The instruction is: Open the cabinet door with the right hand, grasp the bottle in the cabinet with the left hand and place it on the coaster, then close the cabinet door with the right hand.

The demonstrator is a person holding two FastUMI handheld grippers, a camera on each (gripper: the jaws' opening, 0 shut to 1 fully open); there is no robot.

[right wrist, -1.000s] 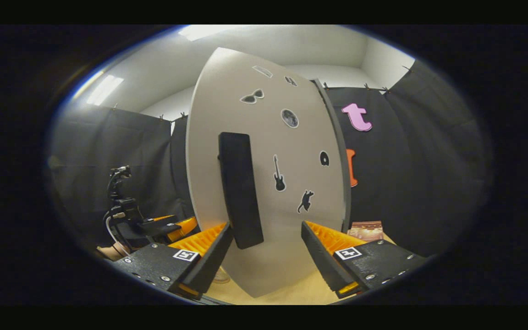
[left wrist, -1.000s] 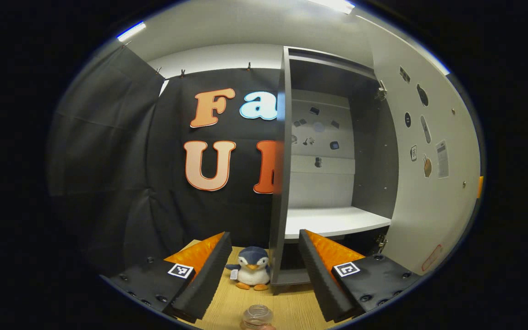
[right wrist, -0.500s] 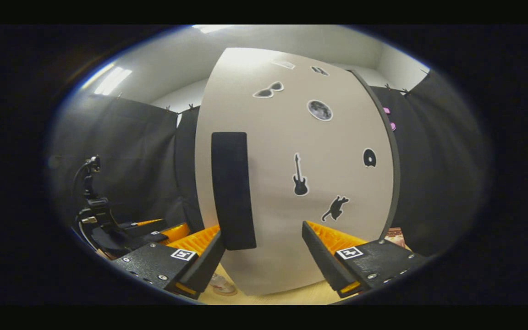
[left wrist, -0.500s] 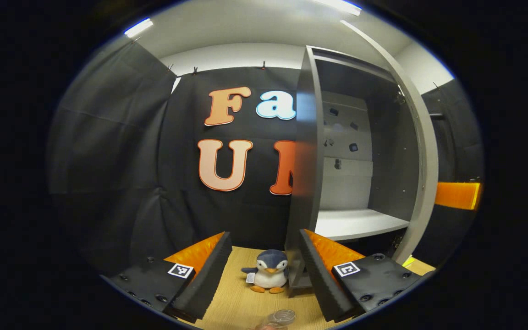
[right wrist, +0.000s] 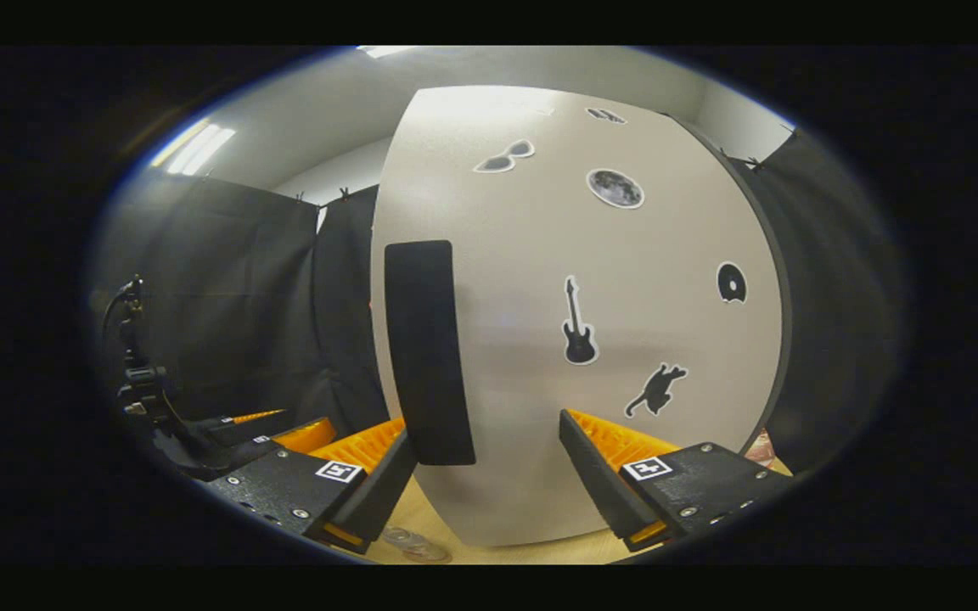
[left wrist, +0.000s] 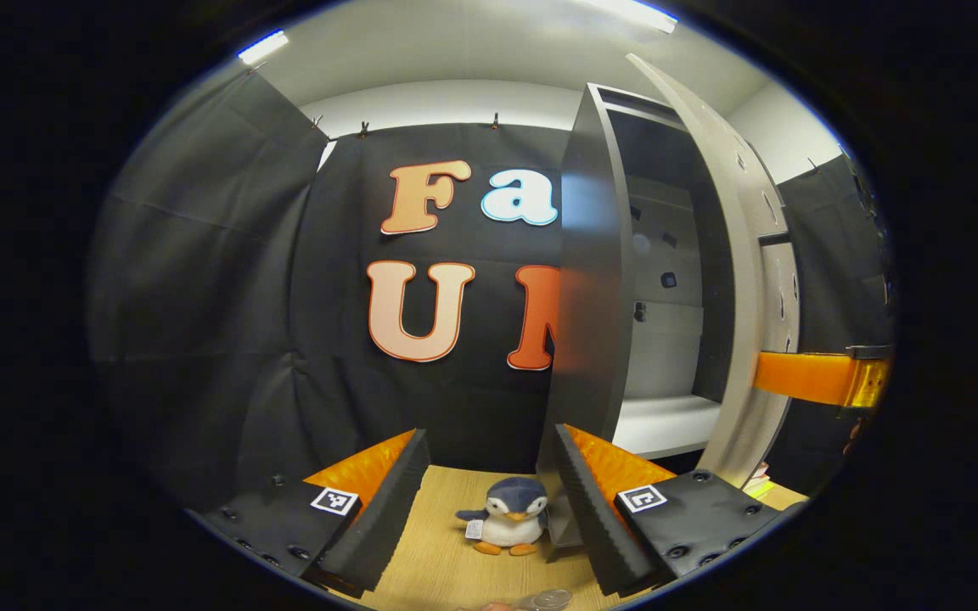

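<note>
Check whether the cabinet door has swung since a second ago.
Yes. In the left gripper view the cabinet door has swung toward closing, now covering most of the opening beside the cabinet's dark side panel.

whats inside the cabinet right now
Through the gap beside the cabinet door, the cabinet shows a bare white shelf and small stickers on its back wall. The door covers the right part; below the shelf is hidden.

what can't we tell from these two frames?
- Bottle and coaster: left gripper view's bottom edge cuts the bottle; whether it sits on the coaster cannot be told.
- Cabinet below its shelf: hidden by the side panel and the door.
- Contact with the door: the right gripper hides it in the right gripper view.
</note>
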